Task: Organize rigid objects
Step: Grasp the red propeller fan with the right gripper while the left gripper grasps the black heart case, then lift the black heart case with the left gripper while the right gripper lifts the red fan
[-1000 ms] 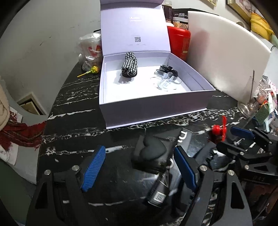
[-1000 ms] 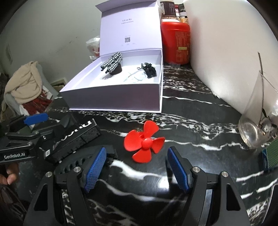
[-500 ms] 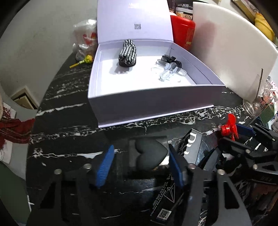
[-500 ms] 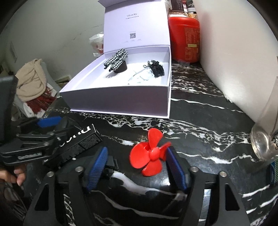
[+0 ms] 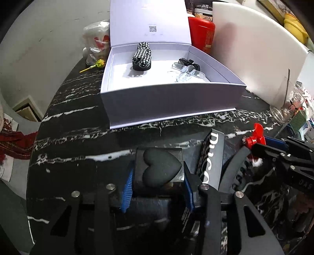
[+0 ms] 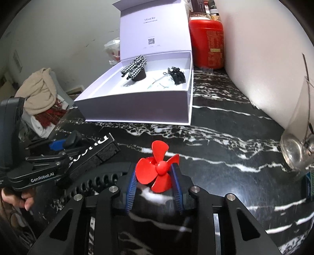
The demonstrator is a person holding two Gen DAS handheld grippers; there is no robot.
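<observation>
White box: checked bow, clear clips | left hand-held gripper closing on heart case | right hand-held gripper pinching red propeller

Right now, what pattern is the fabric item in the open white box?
Black-and-white checked fabric item; clearest in left wrist view.

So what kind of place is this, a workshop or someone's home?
Most likely a home, probably a kitchen or dining counter: a black marble-patterned countertop, a red canister beside food containers against the wall, and a beige garment heaped beside the counter.
</observation>
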